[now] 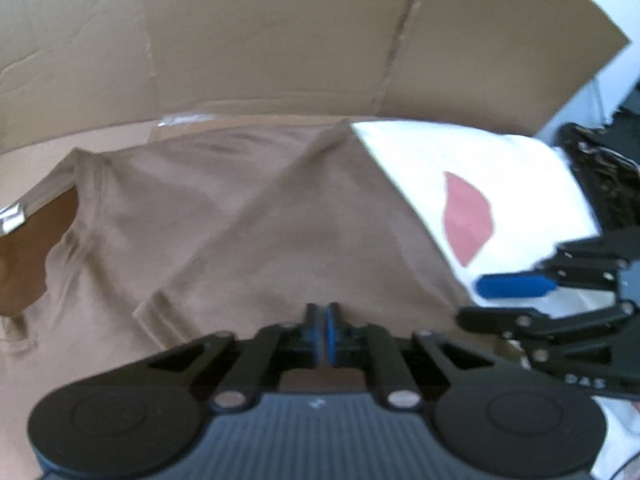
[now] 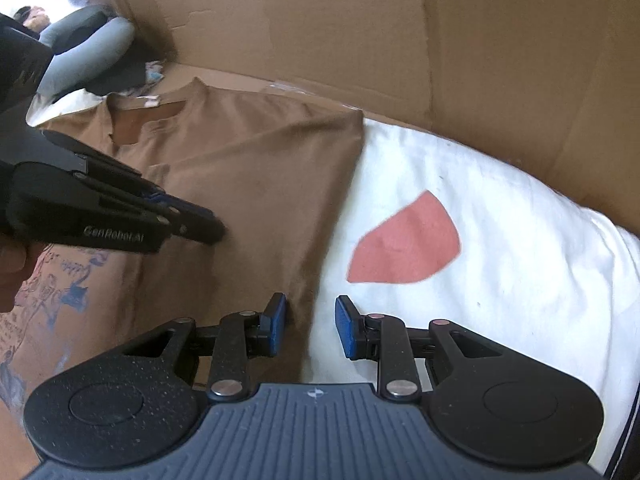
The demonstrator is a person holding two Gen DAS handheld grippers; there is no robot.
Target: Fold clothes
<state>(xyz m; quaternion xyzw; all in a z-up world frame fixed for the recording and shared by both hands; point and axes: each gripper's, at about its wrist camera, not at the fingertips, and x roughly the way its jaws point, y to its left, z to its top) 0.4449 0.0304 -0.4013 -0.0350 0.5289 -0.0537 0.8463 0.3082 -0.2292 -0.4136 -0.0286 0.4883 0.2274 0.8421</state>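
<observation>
The brown T-shirt [image 2: 248, 168] lies flat on the white sheet [image 2: 500, 280], its collar toward the cardboard wall [image 2: 400, 32] at the far edge and its folded side edge running straight down past the red patch [image 2: 408, 240]. The left gripper [image 1: 320, 320] has its blue pads pressed together right at the near hem; the blur hides whether cloth is actually pinched between them, so I can't call that a grip. The right gripper [image 2: 310, 324] hangs partly open over the shirt's right edge near the hem, one pad over brown fabric, the other over white sheet, nothing clamped.

My read: they're lining up to lift the bottom hem and carry it toward the collar. To do it well, the right jaws should drop onto the edge and close on both layers, not the sheet beneath. Both grippers should rise together, keep the hem taut between them, and lay it level with the shoulders so the fold lands square. Uneven lift would skew the crease.
</observation>
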